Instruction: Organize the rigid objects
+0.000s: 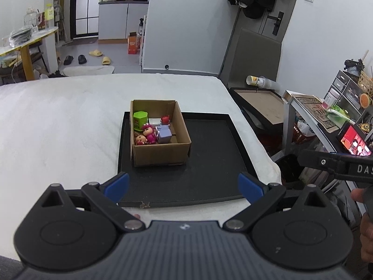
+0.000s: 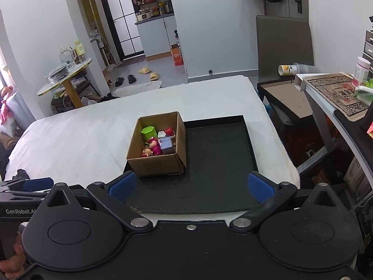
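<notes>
A brown cardboard box [image 1: 160,154] [image 2: 156,164] stands on the left part of a black tray [image 1: 209,158] [image 2: 219,163] that lies on a white bed. Inside the box lie a green container [image 1: 140,119] [image 2: 148,132], a pink-haired doll [image 1: 150,133] [image 2: 154,146], a small doll with a round face [image 1: 140,140] [image 2: 146,152], a lilac block [image 1: 164,133] [image 2: 167,146] and a red figure [image 1: 165,119] [image 2: 169,131]. My left gripper [image 1: 184,187] is open over the tray's near edge, nothing between its blue pads. My right gripper [image 2: 190,186] is open too, holding nothing.
The white bed [image 1: 58,121] [image 2: 70,135] spreads left and behind the tray. To the right stand a low black table [image 1: 258,103] [image 2: 282,95], a shelf with clutter [image 1: 326,112] [image 2: 335,93] and a grey chair [image 2: 283,39]. The other gripper's body shows at right [image 1: 338,165].
</notes>
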`<state>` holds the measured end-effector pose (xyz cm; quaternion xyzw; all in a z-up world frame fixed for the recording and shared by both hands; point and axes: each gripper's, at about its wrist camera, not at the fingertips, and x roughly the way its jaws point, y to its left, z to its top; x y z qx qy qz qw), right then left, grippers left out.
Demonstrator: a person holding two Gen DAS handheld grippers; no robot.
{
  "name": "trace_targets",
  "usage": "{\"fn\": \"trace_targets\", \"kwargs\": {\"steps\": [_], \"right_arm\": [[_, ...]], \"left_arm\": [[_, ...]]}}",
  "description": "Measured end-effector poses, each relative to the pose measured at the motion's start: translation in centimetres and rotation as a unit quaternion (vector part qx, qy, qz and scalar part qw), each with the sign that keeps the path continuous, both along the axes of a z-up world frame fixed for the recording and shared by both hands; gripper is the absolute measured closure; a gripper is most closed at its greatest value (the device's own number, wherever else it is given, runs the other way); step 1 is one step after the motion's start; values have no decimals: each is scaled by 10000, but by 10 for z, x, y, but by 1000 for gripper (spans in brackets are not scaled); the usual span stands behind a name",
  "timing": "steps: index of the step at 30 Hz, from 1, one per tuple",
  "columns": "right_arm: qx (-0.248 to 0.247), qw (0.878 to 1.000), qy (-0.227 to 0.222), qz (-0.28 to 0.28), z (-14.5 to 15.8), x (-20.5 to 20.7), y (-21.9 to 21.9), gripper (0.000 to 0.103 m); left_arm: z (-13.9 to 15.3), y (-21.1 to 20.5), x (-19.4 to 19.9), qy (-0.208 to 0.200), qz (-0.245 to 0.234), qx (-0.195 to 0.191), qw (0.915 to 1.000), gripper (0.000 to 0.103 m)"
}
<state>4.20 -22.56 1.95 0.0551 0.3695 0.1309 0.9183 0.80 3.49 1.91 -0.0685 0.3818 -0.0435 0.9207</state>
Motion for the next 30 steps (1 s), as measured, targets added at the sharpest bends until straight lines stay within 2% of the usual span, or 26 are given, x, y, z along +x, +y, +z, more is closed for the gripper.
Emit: {"fn": "trace_targets", "kwargs": {"steps": [30], "right_arm": [[-206,9997,34,119,-6,2,14,0]], "left_arm": [[-5,5,-1,5,95,-121,9999,4]]}}
